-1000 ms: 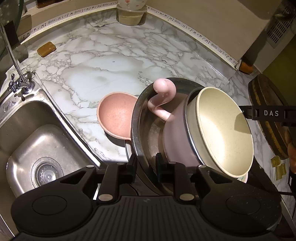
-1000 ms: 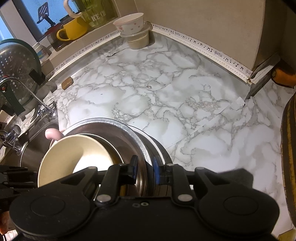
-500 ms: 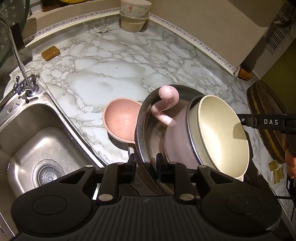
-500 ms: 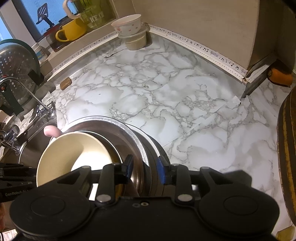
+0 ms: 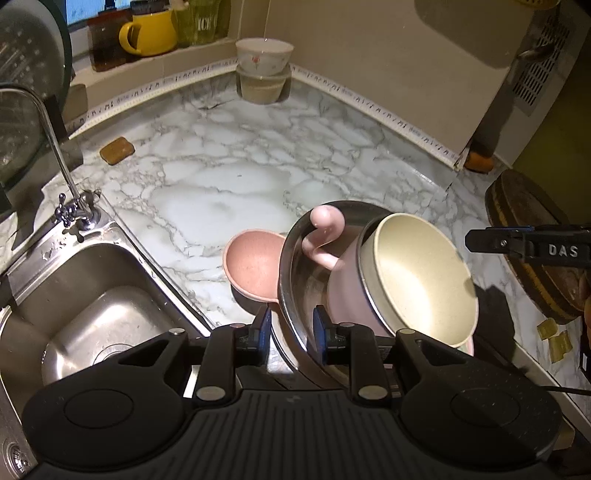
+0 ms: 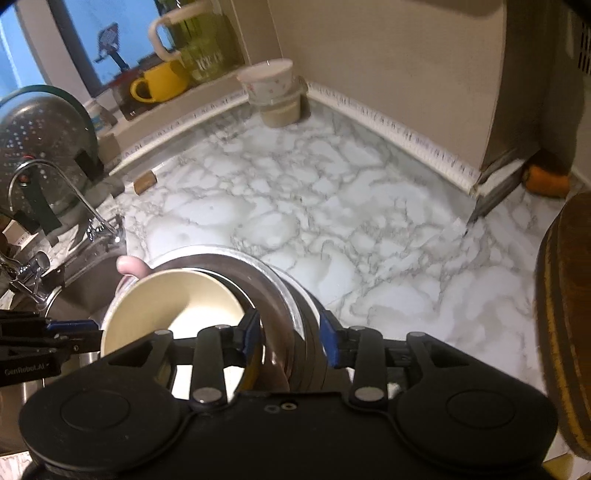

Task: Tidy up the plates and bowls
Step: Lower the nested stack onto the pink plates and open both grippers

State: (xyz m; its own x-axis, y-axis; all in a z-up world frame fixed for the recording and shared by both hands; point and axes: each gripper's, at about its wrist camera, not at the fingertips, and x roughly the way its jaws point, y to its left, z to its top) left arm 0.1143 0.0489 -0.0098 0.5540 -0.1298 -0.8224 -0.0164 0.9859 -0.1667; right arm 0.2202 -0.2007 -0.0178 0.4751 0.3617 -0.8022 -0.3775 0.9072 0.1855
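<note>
A steel bowl [image 5: 306, 280] hangs tilted above the marble counter, with a pink mug [image 5: 325, 236] and a cream bowl [image 5: 417, 273] nested in it. My left gripper [image 5: 290, 330] is shut on its near rim and on a pale plate edge beneath. In the right wrist view the steel bowl [image 6: 266, 280] and cream bowl [image 6: 177, 302] sit on stacked plates. My right gripper [image 6: 290, 338] straddles that stack's rim; its jaws are opening and the pads stand off it. One of its fingers [image 5: 517, 245] shows at the right. A pink bowl [image 5: 251, 266] rests on the counter behind.
A steel sink [image 5: 92, 295] with a tap [image 5: 55, 147] lies at the left. Two stacked bowls [image 5: 264, 66] stand in the back corner, a yellow mug [image 5: 147, 33] on the sill, a brown block [image 5: 117, 150] near the wall. A round wooden board [image 5: 535, 240] is at the right.
Both grippers have risen, and the steel bowl with its load has come up with the left one. The right gripper's jaws have spread apart around the stack's rim.
</note>
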